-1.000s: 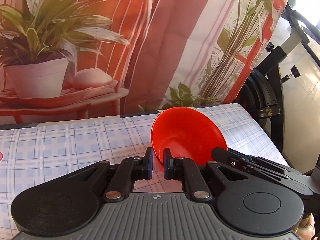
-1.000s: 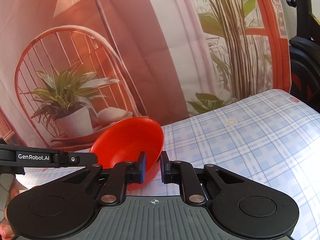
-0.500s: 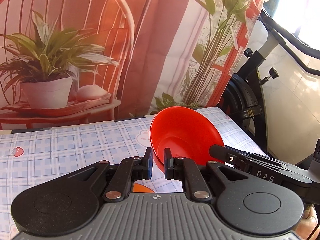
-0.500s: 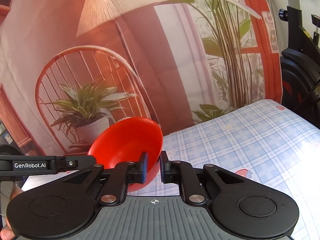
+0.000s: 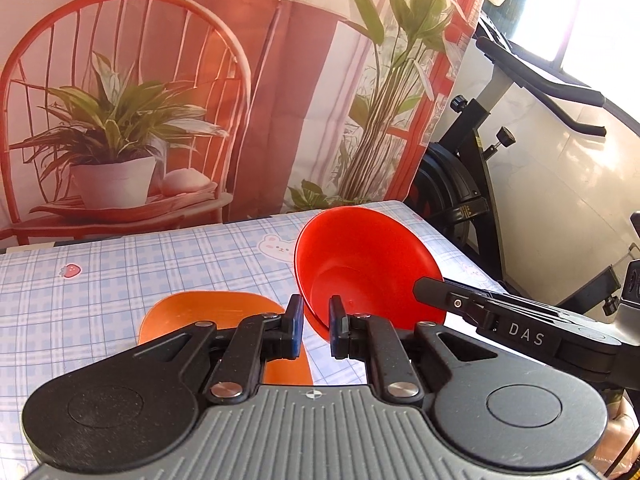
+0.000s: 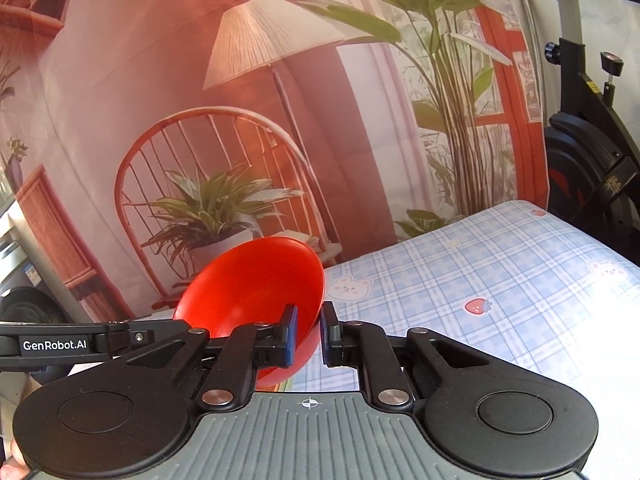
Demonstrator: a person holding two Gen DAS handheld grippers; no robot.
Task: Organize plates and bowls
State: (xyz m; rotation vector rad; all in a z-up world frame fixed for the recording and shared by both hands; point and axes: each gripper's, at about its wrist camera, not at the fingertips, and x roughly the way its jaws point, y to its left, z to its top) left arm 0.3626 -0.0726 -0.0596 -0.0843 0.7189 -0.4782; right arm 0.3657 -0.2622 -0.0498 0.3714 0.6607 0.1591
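Observation:
A red bowl (image 5: 368,264) hangs tilted above the checked tablecloth (image 5: 120,276), held on opposite rims by both grippers. My left gripper (image 5: 316,326) is shut on its near rim in the left wrist view. My right gripper (image 6: 308,330) is shut on the rim of the same bowl (image 6: 256,284) in the right wrist view. An orange plate (image 5: 208,312) lies flat on the cloth below and left of the bowl, partly hidden by my left gripper. The other gripper shows at the side of each view.
A printed backdrop (image 6: 240,100) of a chair, plant and lamp hangs behind the table. An exercise bike (image 5: 480,184) stands past the table's right edge (image 5: 452,244). The cloth (image 6: 500,272) stretches to the right in the right wrist view.
Both grippers have lifted the red bowl and pulled back from the backdrop. The orange plate has come into the left wrist view beneath the bowl.

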